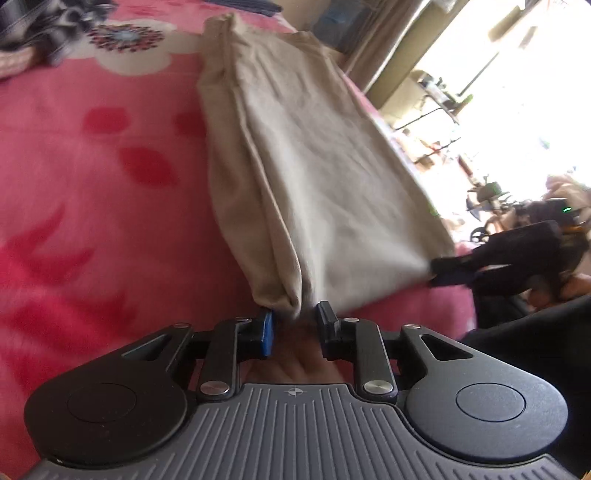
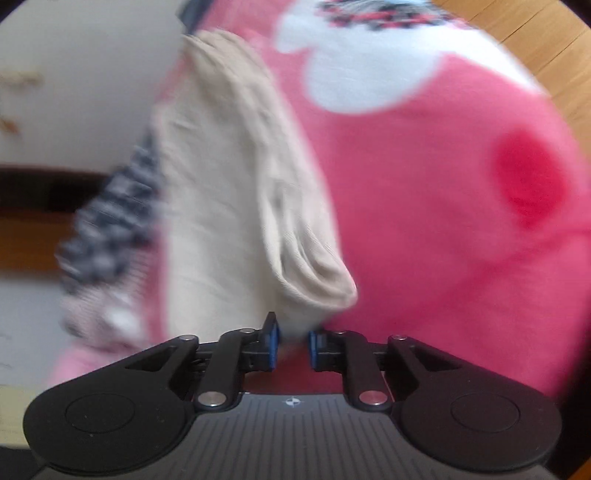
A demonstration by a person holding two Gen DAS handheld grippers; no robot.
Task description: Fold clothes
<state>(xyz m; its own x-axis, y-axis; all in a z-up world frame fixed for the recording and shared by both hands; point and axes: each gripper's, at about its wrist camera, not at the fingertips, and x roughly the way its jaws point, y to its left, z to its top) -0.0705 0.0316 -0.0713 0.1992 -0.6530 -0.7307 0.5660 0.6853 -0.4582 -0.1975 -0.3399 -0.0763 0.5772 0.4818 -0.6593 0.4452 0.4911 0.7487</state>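
Observation:
A beige garment (image 1: 314,158) lies lengthwise on a pink flowered blanket (image 1: 92,192), its near edge raised off the blanket. My left gripper (image 1: 295,314) sits at the garment's near left corner. Its fingers stand apart; the corner touches the left blue pad (image 1: 267,328), and a gap shows beside the right finger. In the left wrist view, my right gripper (image 1: 434,272) pinches the near right corner. In the blurred right wrist view, the garment (image 2: 221,203) runs into the right gripper (image 2: 293,332), with cloth between the blue pads.
A dark checked cloth (image 1: 40,29) lies at the blanket's far left, also seen as the checked cloth (image 2: 107,225). The bed's right edge (image 1: 373,107) drops toward a bright room with furniture. A dark sleeve (image 1: 535,339) is at the lower right.

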